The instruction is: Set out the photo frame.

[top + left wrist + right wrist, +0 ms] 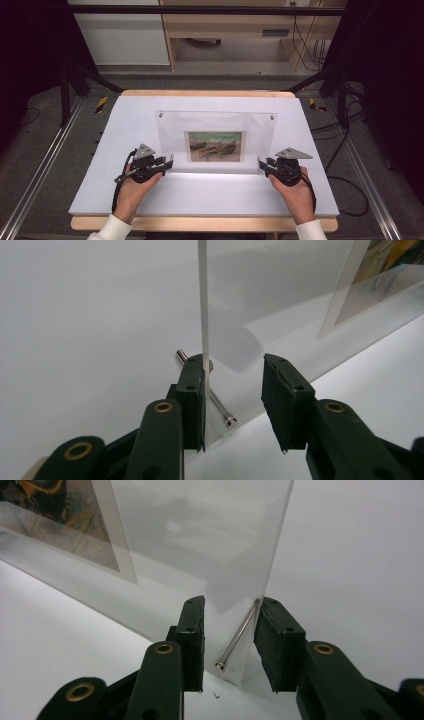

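Item: clear acrylic photo frame [215, 142], upright mid-table, long axis running left to right. I had my left gripper [169, 163] at its left lower corner, right gripper [261, 164] at its right; both jaws part-open, straddling the pane's edge, not clamping.

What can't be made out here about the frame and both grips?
- Left gripper: whether its pads squeeze the acrylic frame; one jaw hides the contact.
- Right gripper: same doubt beside the metal pin.
- Painting: details too small in the high view, cropped in both gripper views.
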`<state>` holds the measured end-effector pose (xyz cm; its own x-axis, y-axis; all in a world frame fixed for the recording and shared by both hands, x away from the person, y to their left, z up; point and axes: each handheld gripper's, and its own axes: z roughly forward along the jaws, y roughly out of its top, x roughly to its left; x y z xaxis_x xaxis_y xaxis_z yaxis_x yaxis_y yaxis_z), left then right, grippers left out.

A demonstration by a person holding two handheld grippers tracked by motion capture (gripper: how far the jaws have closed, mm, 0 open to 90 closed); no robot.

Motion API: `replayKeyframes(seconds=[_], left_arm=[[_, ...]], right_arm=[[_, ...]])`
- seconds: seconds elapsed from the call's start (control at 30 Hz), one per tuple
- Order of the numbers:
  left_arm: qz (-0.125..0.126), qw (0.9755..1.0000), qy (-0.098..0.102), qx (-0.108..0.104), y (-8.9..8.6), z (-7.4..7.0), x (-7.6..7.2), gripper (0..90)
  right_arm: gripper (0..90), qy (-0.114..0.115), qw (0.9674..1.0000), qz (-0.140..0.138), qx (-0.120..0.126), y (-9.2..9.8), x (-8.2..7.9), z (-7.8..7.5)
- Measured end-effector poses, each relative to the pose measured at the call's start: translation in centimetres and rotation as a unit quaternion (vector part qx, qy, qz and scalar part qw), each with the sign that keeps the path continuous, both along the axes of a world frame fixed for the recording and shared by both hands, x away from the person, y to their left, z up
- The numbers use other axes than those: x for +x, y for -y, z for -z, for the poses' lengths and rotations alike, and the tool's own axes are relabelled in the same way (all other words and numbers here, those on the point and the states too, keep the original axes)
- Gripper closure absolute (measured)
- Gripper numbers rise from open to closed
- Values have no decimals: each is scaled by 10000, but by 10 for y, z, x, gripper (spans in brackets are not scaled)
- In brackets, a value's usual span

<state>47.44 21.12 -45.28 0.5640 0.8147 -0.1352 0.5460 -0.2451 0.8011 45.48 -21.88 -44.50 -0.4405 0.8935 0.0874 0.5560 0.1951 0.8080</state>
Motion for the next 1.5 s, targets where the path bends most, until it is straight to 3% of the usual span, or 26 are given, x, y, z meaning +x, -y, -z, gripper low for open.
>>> replayKeyframes(seconds=[0.7,0.77,0.9,0.97,1.0,1.03,1.07,1.13,1.3,1.5], left_arm=[[62,9999,138,73,0,0,0,603],[14,9995,306,-53,-4,-5,-2,589],[-3,9992,395,5,-6,-5,-2,515],[-23,9991,419,-27,-7,-5,-3,473],[-23,9988,473,-85,-7,-6,-3,439],[-23,9988,473,-85,-7,-6,-3,411],[-14,9985,541,-120,-9,-6,-2,381],[-56,9983,559,-176,-11,-6,-1,316],[-83,9975,620,-339,-14,-7,1,224],[-16,9968,751,-262,-12,-9,1,151]], right_arm=[[646,56,10000,2,0,0,0,0],[600,137,9997,42,199,1,-2,-1],[476,299,9995,-10,127,-4,-7,-2],[446,331,9994,-30,84,-5,-8,-2],[363,362,9993,18,54,-7,-9,-3],[363,362,9993,18,54,-7,-9,-3],[298,380,9992,54,89,-7,-10,-4],[249,404,9991,60,111,-6,-10,-4],[180,436,9989,101,108,-3,-9,-4],[129,563,9984,82,43,-4,-10,-6]])
